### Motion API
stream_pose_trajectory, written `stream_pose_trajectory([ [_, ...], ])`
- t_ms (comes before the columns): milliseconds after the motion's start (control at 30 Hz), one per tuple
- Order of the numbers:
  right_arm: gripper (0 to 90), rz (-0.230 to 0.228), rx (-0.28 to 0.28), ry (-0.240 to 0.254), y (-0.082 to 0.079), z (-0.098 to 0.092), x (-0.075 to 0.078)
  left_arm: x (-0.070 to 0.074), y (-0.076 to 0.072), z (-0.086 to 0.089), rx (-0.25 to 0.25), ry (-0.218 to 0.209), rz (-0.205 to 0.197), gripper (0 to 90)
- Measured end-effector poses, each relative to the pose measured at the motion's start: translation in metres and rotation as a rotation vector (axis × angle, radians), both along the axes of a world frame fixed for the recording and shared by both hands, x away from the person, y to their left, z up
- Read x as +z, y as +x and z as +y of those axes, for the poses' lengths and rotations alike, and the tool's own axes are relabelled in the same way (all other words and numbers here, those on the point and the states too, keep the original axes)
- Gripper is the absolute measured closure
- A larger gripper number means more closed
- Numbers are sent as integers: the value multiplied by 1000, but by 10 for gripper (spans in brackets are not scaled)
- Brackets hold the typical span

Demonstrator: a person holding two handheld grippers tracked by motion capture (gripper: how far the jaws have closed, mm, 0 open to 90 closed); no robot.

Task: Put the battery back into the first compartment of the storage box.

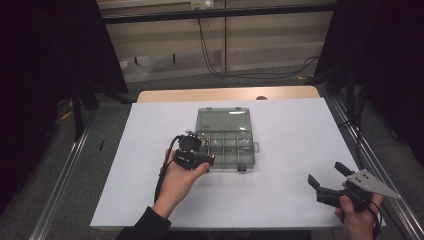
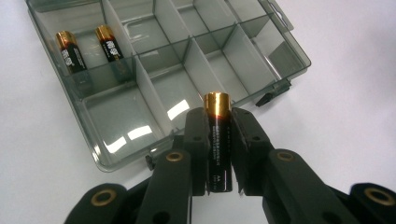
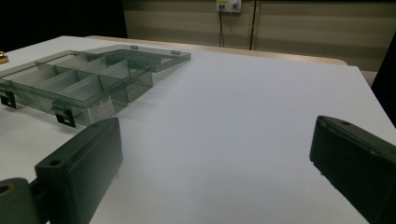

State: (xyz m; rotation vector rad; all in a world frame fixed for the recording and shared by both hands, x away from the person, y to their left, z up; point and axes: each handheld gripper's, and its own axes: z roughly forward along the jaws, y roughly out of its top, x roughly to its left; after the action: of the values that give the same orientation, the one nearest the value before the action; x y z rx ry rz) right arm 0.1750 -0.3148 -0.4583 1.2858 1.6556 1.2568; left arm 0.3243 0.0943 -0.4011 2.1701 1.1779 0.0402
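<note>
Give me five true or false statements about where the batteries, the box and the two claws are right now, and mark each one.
1. The left claw is shut on a battery. True.
2. The compartment box has its lid closed. False: the lid lies open behind the tray.
3. Two batteries lie together in one compartment of the box. True.
4. The right claw grips a battery. False: its jaws stand wide open with nothing between them, over the white table sheet.
5. The held battery already lies in a compartment. False: it is in the claw, above the box's near edge.
</note>
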Motion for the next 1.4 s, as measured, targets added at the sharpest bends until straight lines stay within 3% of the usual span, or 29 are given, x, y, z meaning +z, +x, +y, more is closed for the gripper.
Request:
stream_pose_trajectory([
  [567, 22, 0, 2, 3, 0, 0, 0, 5, 17, 1, 13, 1, -7, 771],
  [1400, 22, 1, 0, 3, 0, 0, 0, 3, 47, 9, 71, -8, -9, 771],
])
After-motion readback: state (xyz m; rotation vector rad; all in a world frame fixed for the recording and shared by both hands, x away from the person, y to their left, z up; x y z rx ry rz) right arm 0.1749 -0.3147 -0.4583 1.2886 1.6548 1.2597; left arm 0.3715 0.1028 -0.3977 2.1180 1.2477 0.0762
